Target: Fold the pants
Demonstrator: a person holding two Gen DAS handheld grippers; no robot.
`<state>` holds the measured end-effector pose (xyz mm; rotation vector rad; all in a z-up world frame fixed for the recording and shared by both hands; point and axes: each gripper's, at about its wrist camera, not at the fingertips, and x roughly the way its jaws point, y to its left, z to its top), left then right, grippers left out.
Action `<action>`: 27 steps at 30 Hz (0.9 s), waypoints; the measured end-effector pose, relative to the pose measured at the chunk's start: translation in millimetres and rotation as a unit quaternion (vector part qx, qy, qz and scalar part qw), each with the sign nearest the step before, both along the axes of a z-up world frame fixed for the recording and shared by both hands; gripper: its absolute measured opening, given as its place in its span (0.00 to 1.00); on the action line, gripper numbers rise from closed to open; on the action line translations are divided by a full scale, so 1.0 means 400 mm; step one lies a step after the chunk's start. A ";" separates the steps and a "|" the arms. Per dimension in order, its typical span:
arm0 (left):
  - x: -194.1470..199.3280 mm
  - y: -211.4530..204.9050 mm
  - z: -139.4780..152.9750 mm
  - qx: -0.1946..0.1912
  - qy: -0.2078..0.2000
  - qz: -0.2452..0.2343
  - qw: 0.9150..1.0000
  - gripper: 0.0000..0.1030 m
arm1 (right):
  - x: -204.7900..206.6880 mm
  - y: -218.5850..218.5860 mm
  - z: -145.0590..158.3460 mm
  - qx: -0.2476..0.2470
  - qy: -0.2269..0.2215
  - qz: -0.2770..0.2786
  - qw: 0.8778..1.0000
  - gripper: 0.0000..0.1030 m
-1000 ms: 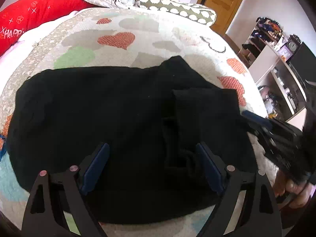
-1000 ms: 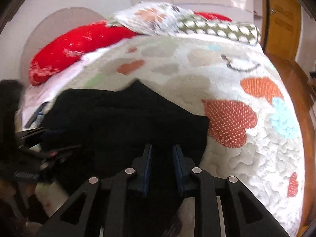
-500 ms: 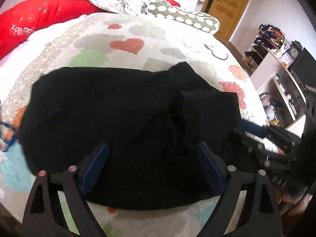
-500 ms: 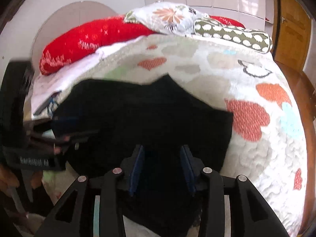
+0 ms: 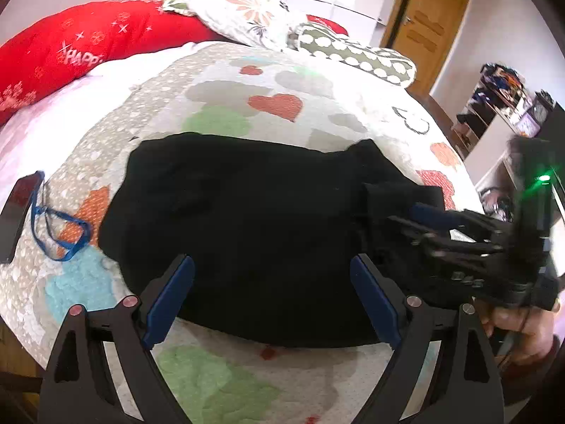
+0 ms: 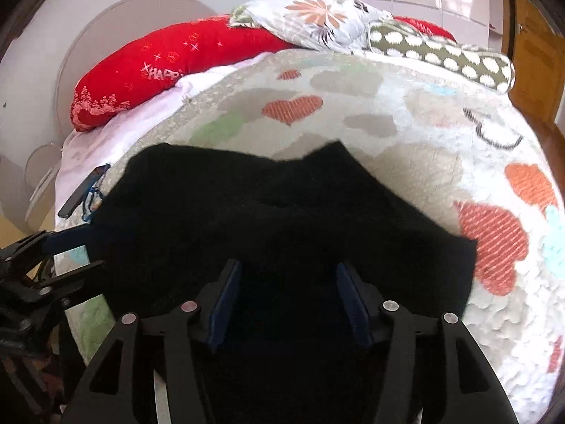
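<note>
The black pants (image 5: pixel 254 219) lie folded in a flat dark heap on the heart-patterned quilt (image 5: pixel 275 102); they also fill the lower middle of the right wrist view (image 6: pixel 282 212). My left gripper (image 5: pixel 272 293) is open and empty, just above the pants' near edge. My right gripper (image 6: pixel 287 296) is open over the pants' right end, holding nothing. It also shows at the right of the left wrist view (image 5: pixel 459 233), beside the pants' folded-over flap.
A red pillow (image 5: pixel 70 56), a floral pillow (image 5: pixel 247 17) and a dotted bolster (image 5: pixel 353 56) lie at the bed's head. A dark phone with a blue strap (image 5: pixel 21 212) lies at the left. A wooden door (image 5: pixel 423 28) and cluttered shelves (image 5: pixel 501 106) stand at the right.
My right gripper has opened, letting go of the pants' fabric, and drawn back. My left gripper has also pulled back toward the near edge, so more of the bed shows.
</note>
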<state>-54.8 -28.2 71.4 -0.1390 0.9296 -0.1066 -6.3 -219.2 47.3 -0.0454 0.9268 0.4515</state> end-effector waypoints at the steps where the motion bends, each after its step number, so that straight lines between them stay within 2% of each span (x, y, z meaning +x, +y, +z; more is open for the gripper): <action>1: 0.001 0.008 -0.002 -0.004 0.002 0.005 1.000 0.88 | -0.006 0.002 0.016 0.001 -0.009 0.000 1.000 0.58; 7: -0.005 0.050 -0.008 -0.019 0.004 0.025 1.000 0.88 | -0.012 0.062 0.081 0.010 -0.036 0.032 0.999 0.65; 10: -0.014 0.077 -0.014 -0.025 0.008 0.035 0.999 0.88 | 0.003 0.118 0.095 0.010 -0.042 0.058 0.997 0.73; 13: -0.033 0.121 -0.019 -0.049 0.007 0.049 0.998 0.88 | 0.025 0.178 0.101 0.005 -0.047 0.078 0.996 0.77; 22: -0.070 0.259 -0.076 -0.136 0.017 0.118 0.984 0.91 | 0.122 0.380 0.085 -0.033 -0.035 0.155 0.987 0.80; 25: -0.055 0.268 -0.107 -0.158 0.032 0.125 0.979 0.91 | 0.144 0.453 0.071 -0.049 -0.034 0.190 0.980 0.82; 27: -0.037 0.259 -0.118 -0.158 0.035 0.123 0.979 0.91 | 0.159 0.499 0.053 -0.062 -0.030 0.208 0.976 0.82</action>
